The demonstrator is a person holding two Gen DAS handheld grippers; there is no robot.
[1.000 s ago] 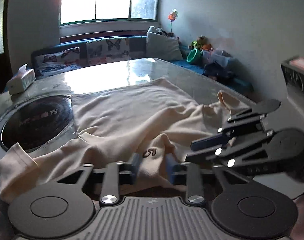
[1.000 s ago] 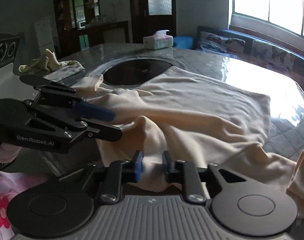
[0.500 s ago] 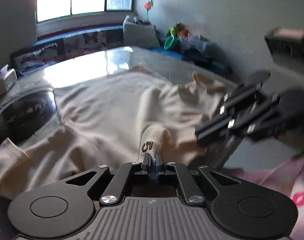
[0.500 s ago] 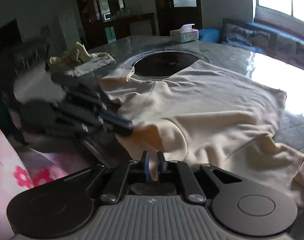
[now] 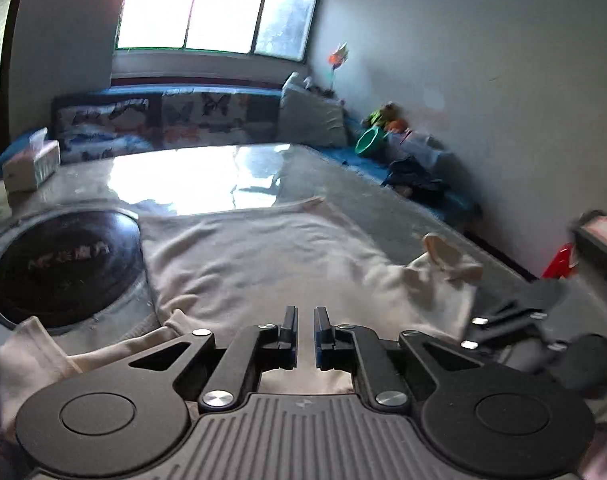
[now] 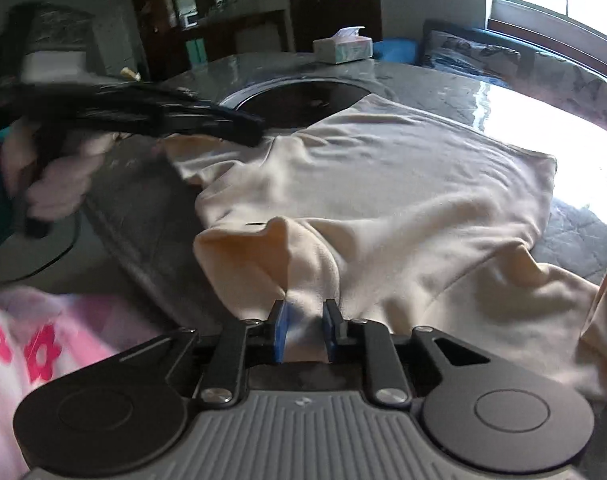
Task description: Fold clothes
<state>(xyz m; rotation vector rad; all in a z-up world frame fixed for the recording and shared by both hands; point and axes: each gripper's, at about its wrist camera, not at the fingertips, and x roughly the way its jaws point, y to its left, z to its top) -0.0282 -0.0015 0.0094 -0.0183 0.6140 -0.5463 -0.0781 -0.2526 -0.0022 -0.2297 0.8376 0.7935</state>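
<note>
Since the earlier frame, the left gripper is lifted away from the shirt's front edge, and the pinch of cloth held there is let go. Its fingers are opening a little, with only a thin gap, and nothing is gripped between them. In the right wrist view this gripper shows as a dark blur over the far sleeve.

The cream shirt is spread on the grey bench, partly over the round black cooktop. Its near edge hangs close to the bench's rim.

The right gripper is at a raised fold of the near edge. Its fingers are opening too, and cloth is seen between them, but it does not look squeezed.

Things could go wrong from here. If the raised fold is let go, the near edge could slide off the bench. If the shirt is pulled while bunched, creases could be folded in. One sleeve is curled up and could be caught under the fold.
</note>
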